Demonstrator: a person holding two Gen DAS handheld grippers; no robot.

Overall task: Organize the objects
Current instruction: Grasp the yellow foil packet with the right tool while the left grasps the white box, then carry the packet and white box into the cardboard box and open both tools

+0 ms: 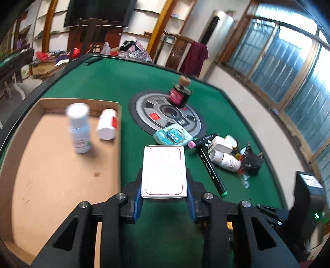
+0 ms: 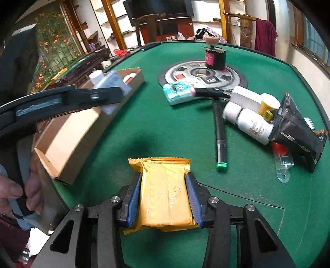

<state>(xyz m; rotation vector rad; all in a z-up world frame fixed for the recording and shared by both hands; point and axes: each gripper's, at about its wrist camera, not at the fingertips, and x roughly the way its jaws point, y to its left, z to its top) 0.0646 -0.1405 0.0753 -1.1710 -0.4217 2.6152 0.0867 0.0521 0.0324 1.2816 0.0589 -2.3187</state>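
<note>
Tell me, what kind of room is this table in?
Probably a home living room with a game table: a green felt table with a round control panel at its centre, carved wooden chairs, wall shelves and a dark television.

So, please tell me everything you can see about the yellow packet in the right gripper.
The yellow packet is a flat, sealed wrapper of shiny foil-like material, with crimped zigzag ends and faint pale print on its face. It looks full and undamaged. It lies lengthwise between the blue pads of the right gripper, which press on its two long sides. Below it is the green table; whether it rests there or is lifted cannot be told.
</note>
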